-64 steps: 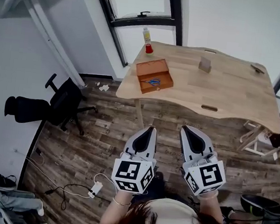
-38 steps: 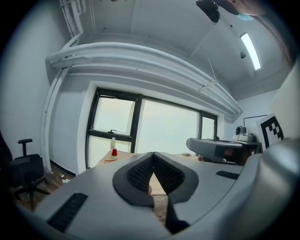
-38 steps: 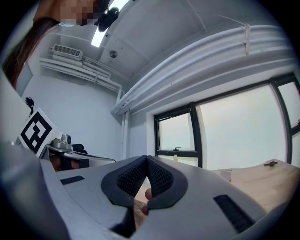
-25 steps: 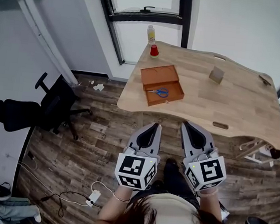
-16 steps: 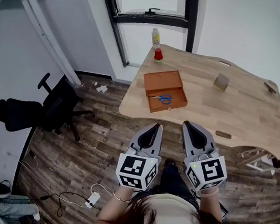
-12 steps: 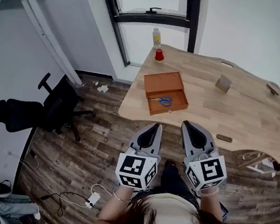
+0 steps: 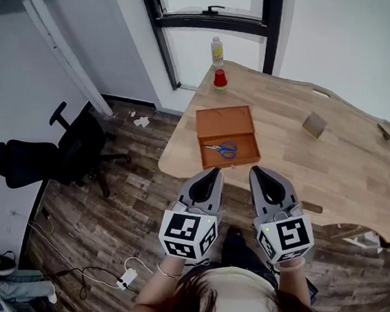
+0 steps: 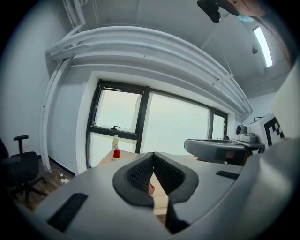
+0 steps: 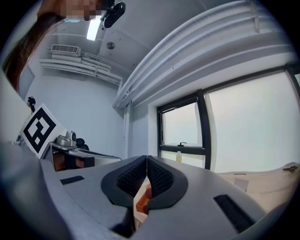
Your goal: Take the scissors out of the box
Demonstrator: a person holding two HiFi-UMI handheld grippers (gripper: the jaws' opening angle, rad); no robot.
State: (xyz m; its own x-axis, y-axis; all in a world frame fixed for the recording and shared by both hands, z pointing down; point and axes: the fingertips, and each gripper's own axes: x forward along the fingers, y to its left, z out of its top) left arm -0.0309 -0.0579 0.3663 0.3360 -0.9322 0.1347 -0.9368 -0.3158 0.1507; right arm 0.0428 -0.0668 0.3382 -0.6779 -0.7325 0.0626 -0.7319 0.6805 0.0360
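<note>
Wood-plank floor [image 7: 128, 200] is seen under a pale desk [image 7: 346, 168] set against a window [image 7: 197, 0]; the desk's right end is cut off by the frame edge. At the left a black chair [image 7: 57, 151] is parked. By the desk's far left corner a bottle [image 7: 218, 50] with a yellow label is stood behind a red cup [image 7: 220, 79]. The label's print is too small to be read, and whether the bottle is on the desk or the sill cannot be told. An open brown box [image 7: 222, 123] is placed near the desk's front edge, with blue-handled scissors [image 7: 222, 148] laid inside it. Just short of the box the left gripper [image 7: 213, 172] is held, jaws pressed together with nothing between them. The right gripper [image 7: 256, 171] is held beside it, jaws likewise together and empty. Only black-and-white squares are carried on the cubes. Farther right a small brown block [image 7: 315, 124] is set on the desk; what it is cannot be made out.
</note>
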